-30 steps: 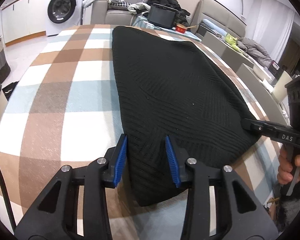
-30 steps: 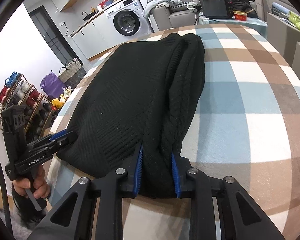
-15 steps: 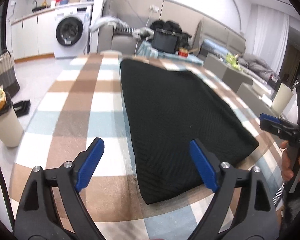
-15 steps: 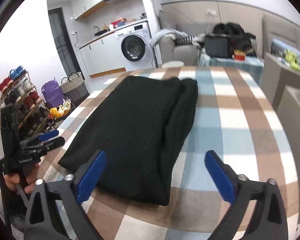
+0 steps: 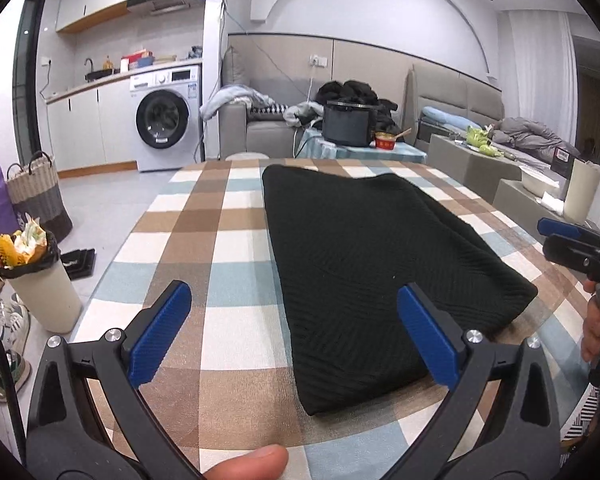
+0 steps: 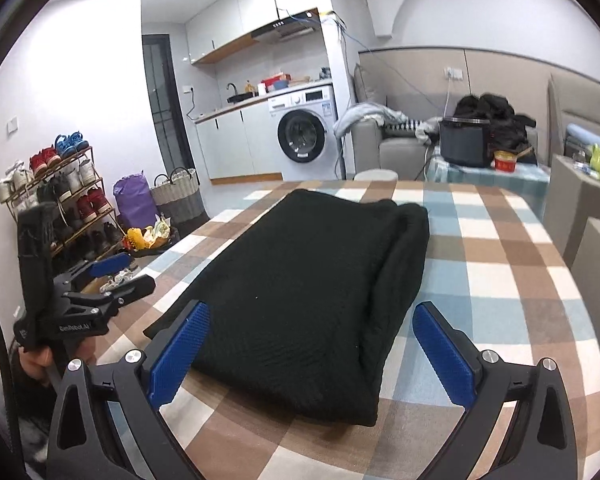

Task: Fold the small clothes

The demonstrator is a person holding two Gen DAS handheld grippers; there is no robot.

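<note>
A black knitted garment [image 5: 360, 248] lies folded into a long rectangle on the checked tablecloth [image 5: 220, 240]. My left gripper [image 5: 292, 289] hovers above its near left corner, jaws opening wide, blue pads clear of the fabric. In the right wrist view the garment [image 6: 312, 260] shows its doubled right edge. My right gripper [image 6: 312, 307] stands open above the near end, touching nothing. Each gripper also shows in the other's view: the right gripper [image 5: 568, 236] at the far right, the left gripper [image 6: 104, 276] at the left, each in a hand.
The tablecloth [image 6: 500, 264] runs on past the garment's right side. A full waste bin [image 5: 40, 280] and a woven basket [image 5: 36, 196] stand on the floor left of the table. A shoe rack [image 6: 52, 200] lines the wall. A sofa [image 5: 268, 128] lies beyond the far edge.
Both grippers let go of the garment's near edge and opened wide. Both rose and drew back, tilting up so more of the room shows. The garment stays flat.
</note>
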